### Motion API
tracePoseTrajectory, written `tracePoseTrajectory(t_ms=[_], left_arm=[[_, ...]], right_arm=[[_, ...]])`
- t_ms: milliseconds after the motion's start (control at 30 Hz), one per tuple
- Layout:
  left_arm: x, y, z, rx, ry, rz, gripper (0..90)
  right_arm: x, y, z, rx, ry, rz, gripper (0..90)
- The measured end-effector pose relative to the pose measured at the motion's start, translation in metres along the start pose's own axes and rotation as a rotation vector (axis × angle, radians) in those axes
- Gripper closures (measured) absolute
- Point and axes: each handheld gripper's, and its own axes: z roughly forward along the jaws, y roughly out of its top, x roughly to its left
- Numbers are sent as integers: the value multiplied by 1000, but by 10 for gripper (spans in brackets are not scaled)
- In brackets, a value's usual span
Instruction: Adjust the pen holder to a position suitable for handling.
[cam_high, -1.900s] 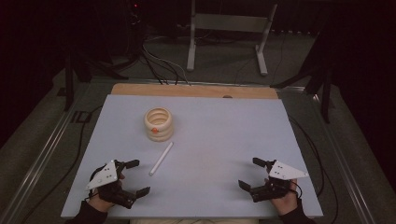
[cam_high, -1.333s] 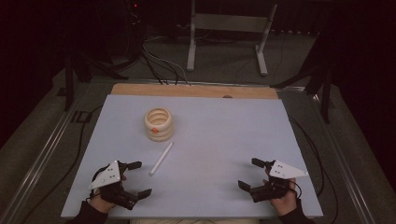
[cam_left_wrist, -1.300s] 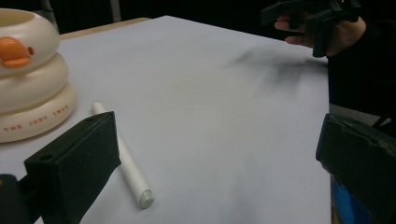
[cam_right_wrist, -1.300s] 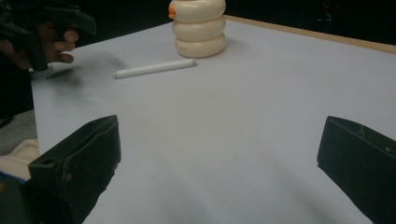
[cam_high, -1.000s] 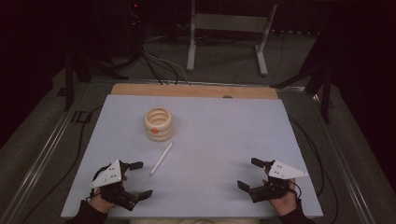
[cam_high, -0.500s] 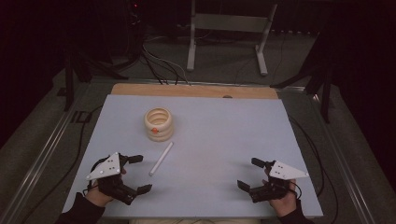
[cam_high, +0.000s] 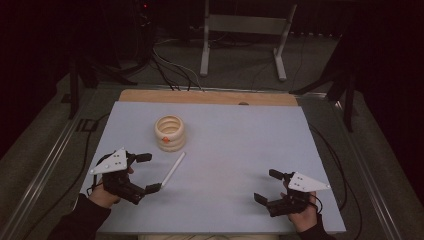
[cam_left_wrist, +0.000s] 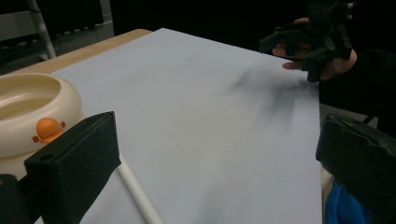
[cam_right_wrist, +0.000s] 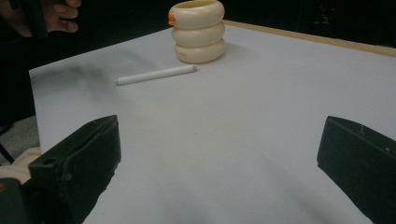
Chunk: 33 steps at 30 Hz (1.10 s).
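A cream holder of stacked rings (cam_high: 170, 132) with a small orange knob (cam_high: 165, 140) stands on the pale blue table (cam_high: 240, 145), left of centre. A white stick (cam_high: 172, 169) lies flat just in front of it. My left gripper (cam_high: 150, 173) is open beside the stick's near end, with one fingertip close to it. In the left gripper view the stick (cam_left_wrist: 135, 193) runs along the inside of the left jaw, with the holder (cam_left_wrist: 25, 105) behind. My right gripper (cam_high: 266, 186) rests open and empty at the front right, far from the stick (cam_right_wrist: 156, 74) and the holder (cam_right_wrist: 198, 30).
A wooden strip (cam_high: 210, 97) borders the table's far edge. Beyond it are a metal stand (cam_high: 242, 30) and cables (cam_high: 170, 70) on a dark floor. A metal rail (cam_high: 47, 160) runs along the table's left side.
My left gripper has moved forward and to the right, up to the near end of the stick. The right gripper, the stick and the holder have stayed put.
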Motion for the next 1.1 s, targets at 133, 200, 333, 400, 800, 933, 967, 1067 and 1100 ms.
tracePoseTrajectory(t_ms=[133, 200, 333, 400, 800, 933, 967, 1067, 1100], left_arm=[[6, 6, 2, 2, 6, -13, 1], [10, 9, 3, 7, 24, -28, 1], [18, 15, 4, 14, 47, -39, 1], [21, 17, 4, 14, 64, -47, 1], [46, 35, 3, 0, 107, -137, 1], [55, 40, 4, 9, 136, -157, 1], [57, 42, 4, 9, 136, -161, 2], [63, 48, 5, 15, 155, -172, 2], [64, 49, 5, 13, 163, -176, 2]], right_arm=[[0, 0, 0, 1, 1, -2, 0], [0, 0, 0, 0, 2, 0, 0], [0, 0, 1, 4, 5, 1, 0], [0, 0, 1, 1, 5, 3, 0], [1, 0, 1, 4, 8, 8, 0], [1, -1, 2, 6, 9, 9, 0], [1, 0, 2, 5, 10, 9, 0], [1, 0, 2, 7, 11, 5, 0], [1, -1, 3, 8, 11, 6, 0]])
